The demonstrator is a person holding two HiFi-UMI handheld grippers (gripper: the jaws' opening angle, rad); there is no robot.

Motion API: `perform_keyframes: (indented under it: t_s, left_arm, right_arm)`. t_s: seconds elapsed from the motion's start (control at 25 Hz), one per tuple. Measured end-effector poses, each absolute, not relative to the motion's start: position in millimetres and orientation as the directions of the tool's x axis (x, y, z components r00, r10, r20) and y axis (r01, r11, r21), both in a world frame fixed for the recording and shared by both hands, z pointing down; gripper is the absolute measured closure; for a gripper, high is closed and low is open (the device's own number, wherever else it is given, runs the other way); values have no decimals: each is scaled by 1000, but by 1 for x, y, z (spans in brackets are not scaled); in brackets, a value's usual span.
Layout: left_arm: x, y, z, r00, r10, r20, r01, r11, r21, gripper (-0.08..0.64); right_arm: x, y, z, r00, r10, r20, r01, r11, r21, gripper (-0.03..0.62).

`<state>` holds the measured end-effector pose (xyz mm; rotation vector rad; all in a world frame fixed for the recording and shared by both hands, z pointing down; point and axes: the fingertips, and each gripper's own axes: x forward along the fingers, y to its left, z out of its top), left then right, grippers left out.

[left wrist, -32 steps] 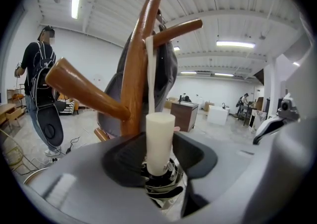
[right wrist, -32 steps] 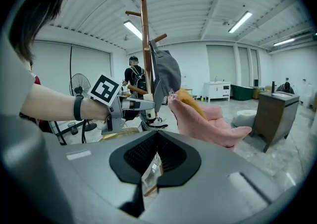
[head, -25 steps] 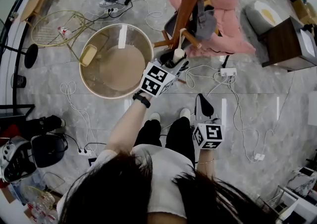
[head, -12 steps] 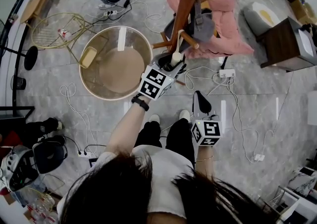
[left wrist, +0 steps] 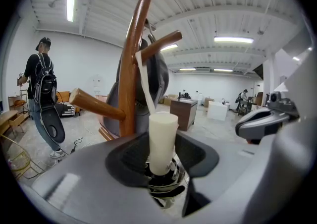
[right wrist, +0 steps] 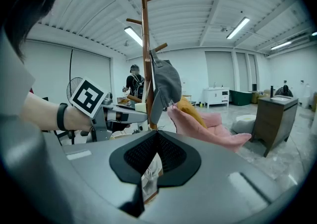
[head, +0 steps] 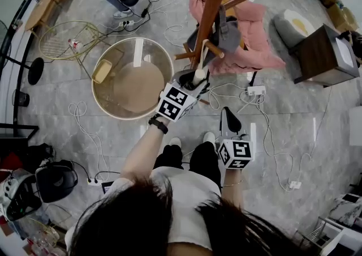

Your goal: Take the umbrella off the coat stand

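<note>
Left gripper (head: 194,81) loose round the umbrella handle (left wrist: 162,141), centre frame; umbrella not yet off the coat stand (left wrist: 130,69)
Jaws have just been opening, handle between them, pads not pressing; strap (left wrist: 143,82) over peg (left wrist: 161,43) keeps it hanging; right gripper (right wrist: 156,141) closed, empty, idle.

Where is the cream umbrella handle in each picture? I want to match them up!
Head view: the umbrella handle is near the middle, just below the wooden pegs.
Left gripper view: the umbrella handle is big and upright, at lower middle.
Right gripper view: the umbrella handle is small, left of middle, beside the pole.
Shared landmark: the coat stand's wooden pole, right by the handle in every view.
</note>
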<state>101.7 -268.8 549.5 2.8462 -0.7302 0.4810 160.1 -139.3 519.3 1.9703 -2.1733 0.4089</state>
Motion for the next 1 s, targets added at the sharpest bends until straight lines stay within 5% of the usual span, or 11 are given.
perform_keyframes:
  t_s: [1.0]
  left_arm:
    - [97,-215,476,877,-398,270,-415,-910,6,348]
  right_arm:
    - [176,-121,483,-62,-970,235,-996,43,-84,589]
